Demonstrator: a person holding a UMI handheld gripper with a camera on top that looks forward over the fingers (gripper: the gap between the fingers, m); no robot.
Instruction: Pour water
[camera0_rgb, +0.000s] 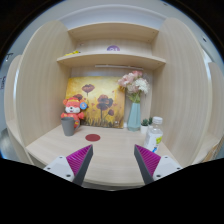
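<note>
Bottle (155, 133), with a white cap and a green label, stands on the desk (105, 155) ahead of the gripper and off toward its right finger, just beside the vase and a little nearer to the fingers than it. Nothing touches it.

Largest in view is the wooden alcove (38, 90), its curved side walls closing round the desk, with a shelf (105, 58) across the top. Two small objects sit on that shelf, one yellowish and one purple, too small to tell further. Against the back wall leans a painting (98, 98) of flowers on a yellow ground. To its right stands a pale blue vase (134, 115) holding pink and white flowers (134, 85). On the left, an orange plush toy (72, 108) sits in a small grey pot (68, 126). A small red disc (93, 137) lies flat on the desk, between the pot and the vase and well ahead of the fingers.

The gripper (113, 160) hangs over the near part of the desk with its fingers wide apart, the magenta pads (79, 158) facing each other across bare desktop. It holds nothing and touches nothing.
</note>
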